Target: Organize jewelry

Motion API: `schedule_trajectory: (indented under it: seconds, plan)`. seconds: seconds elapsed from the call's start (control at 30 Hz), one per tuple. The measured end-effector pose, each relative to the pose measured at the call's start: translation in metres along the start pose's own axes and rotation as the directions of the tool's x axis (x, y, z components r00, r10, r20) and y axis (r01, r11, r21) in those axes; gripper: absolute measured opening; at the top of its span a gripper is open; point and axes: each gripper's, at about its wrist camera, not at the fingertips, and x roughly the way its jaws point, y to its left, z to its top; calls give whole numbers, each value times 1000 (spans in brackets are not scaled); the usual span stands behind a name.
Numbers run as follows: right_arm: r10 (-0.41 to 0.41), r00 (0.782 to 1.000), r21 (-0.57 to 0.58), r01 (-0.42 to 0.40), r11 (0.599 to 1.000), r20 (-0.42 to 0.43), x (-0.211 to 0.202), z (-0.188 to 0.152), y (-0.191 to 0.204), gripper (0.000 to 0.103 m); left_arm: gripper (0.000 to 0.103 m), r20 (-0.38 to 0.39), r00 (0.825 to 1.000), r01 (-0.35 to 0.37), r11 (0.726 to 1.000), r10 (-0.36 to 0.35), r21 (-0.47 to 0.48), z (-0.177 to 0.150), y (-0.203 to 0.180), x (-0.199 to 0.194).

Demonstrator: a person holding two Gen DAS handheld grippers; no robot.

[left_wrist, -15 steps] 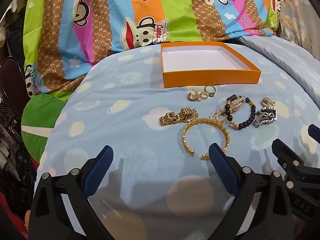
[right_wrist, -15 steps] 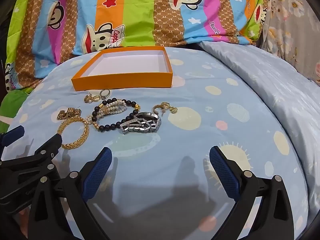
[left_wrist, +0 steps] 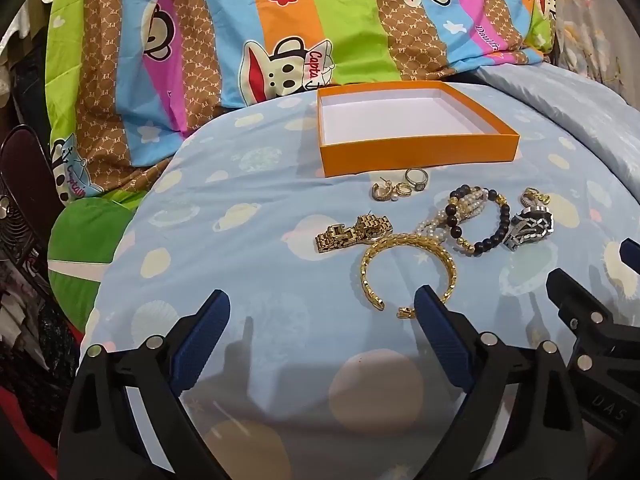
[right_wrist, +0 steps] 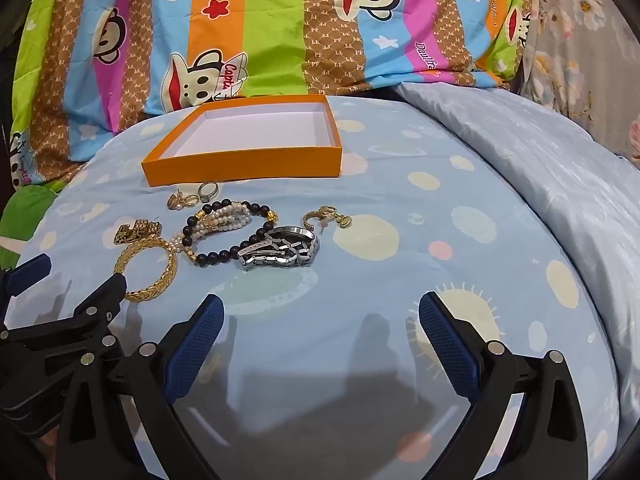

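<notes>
An empty orange box (left_wrist: 416, 151) (right_wrist: 244, 164) lies on the light blue bedsheet. In front of it lie a gold bangle (left_wrist: 404, 268) (right_wrist: 148, 272), a gold watch band (left_wrist: 352, 234) (right_wrist: 138, 230), a dark bead and pearl bracelet (left_wrist: 476, 220) (right_wrist: 224, 232), a silver watch (left_wrist: 528, 226) (right_wrist: 280, 252), small rings and earrings (left_wrist: 400, 188) (right_wrist: 192, 198) and a gold hoop earring (left_wrist: 534, 196) (right_wrist: 326, 216). My left gripper (left_wrist: 322, 312) is open and empty, just short of the bangle. My right gripper (right_wrist: 320, 316) is open and empty, near the silver watch.
A striped cartoon-monkey pillow (left_wrist: 280, 40) (right_wrist: 280, 32) lies behind the box. A folded pale blue quilt (right_wrist: 540, 168) rises at the right. The bed's left edge drops off beside a green cushion (left_wrist: 84, 248). The right gripper (left_wrist: 592, 320) shows at the left view's right edge.
Both grippers have barely moved; the scene has shifted very slightly. The jewelry and box lie as before.
</notes>
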Motion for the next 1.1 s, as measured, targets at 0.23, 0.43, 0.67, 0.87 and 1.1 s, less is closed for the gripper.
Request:
schedule_trajectory:
  seconds: [0.23, 0.43, 0.67, 0.87, 1.1]
  plan:
    - [1, 1000, 2, -1, 1000, 15, -3, -1, -6, 97, 91, 2, 1000, 3, 1000, -3, 0, 0, 2, 0]
    - [-5, 1000, 0, 5, 1000, 24, -5, -2, -6, 97, 91, 9, 1000, 4, 1000, -4, -1, 0, 2, 0]
    - [-6, 1000, 0, 6, 1000, 29, -7, -1, -7, 97, 91, 15, 1000, 5, 1000, -5, -2, 0, 0, -1]
    - [-7, 1000, -2, 7, 1000, 31, -7, -1, -6, 97, 92, 22, 1000, -1, 1000, 1, -6, -1, 0, -2]
    - [-8, 999, -3, 8, 1000, 31, -7, -2, -6, 97, 94, 14, 1000, -4, 1000, 4, -17, -1, 4, -2]
